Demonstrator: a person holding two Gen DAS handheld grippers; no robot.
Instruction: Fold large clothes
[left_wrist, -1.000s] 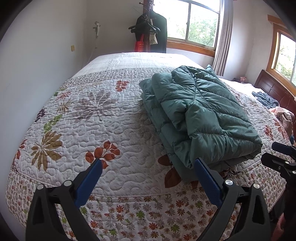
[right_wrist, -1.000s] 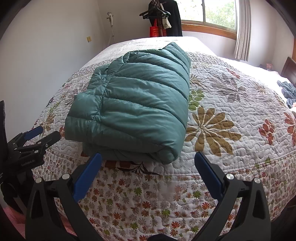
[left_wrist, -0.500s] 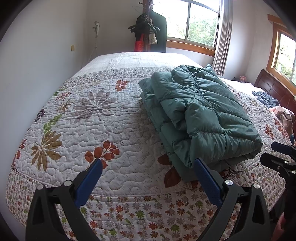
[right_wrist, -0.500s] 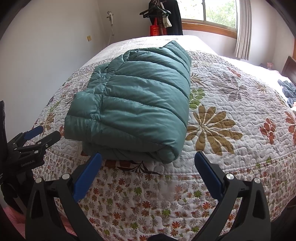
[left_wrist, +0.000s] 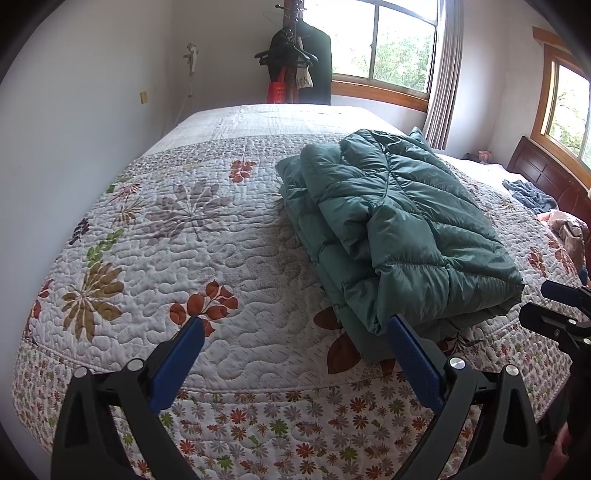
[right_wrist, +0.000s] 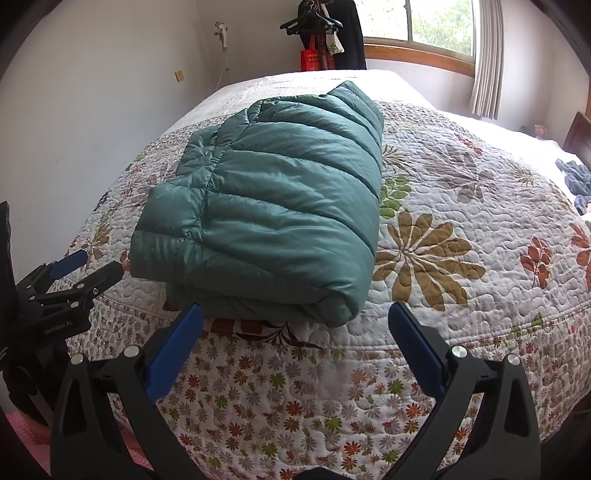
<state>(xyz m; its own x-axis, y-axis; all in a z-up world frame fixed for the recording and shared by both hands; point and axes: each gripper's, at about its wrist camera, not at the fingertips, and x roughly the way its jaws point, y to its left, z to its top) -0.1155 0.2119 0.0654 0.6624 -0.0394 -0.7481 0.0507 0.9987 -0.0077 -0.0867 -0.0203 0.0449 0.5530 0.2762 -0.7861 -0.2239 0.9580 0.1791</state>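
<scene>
A teal puffer jacket (left_wrist: 399, 229) (right_wrist: 273, 206) lies folded into a thick stack on the floral quilted bed (left_wrist: 184, 236) (right_wrist: 461, 206), near its front edge. My left gripper (left_wrist: 293, 328) hangs open in front of the bed edge, left of the jacket's near corner, holding nothing. My right gripper (right_wrist: 295, 314) is open too, just short of the jacket's folded near end, empty. Each gripper shows at the side of the other's view: the right gripper (left_wrist: 561, 317) and the left gripper (right_wrist: 74, 273).
A white wall (left_wrist: 74, 129) runs along the bed's left side. A coat rack with dark clothes (left_wrist: 299, 66) stands behind the bed by a window (left_wrist: 399, 40). Blue clothing (left_wrist: 532, 194) lies at the far right near a wooden headboard (left_wrist: 546, 173).
</scene>
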